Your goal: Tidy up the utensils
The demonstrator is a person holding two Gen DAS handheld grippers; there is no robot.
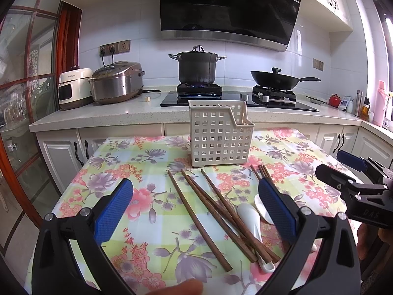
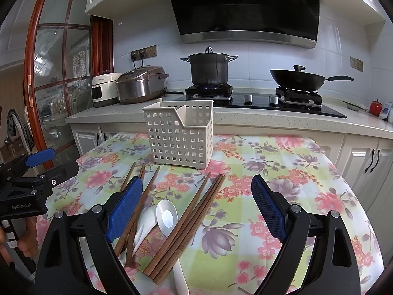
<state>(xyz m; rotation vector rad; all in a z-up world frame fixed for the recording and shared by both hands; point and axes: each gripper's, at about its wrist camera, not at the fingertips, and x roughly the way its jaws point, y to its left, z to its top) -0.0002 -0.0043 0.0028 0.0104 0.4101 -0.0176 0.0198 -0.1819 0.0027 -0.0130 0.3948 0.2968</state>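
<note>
Both tools hover spread wide, grasping nothing: the left tool [image 1: 196, 206] and right tool [image 2: 197, 204] above wooden chopsticks [image 2: 186, 223] and white ceramic spoons [image 2: 167, 215] lying on the floral tabletop [image 2: 282, 167], near the empty utensil basket [image 2: 180, 136].

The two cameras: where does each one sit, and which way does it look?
Left wrist: on the left gripper, looking forward over chopsticks to the basket and stove; a fingertip shows at the bottom edge.
Right wrist: on the right gripper, facing likewise; a hand shows at left.
Shared: basket, chopsticks, spoons, pot, wok; each view shows the other gripper.
</note>
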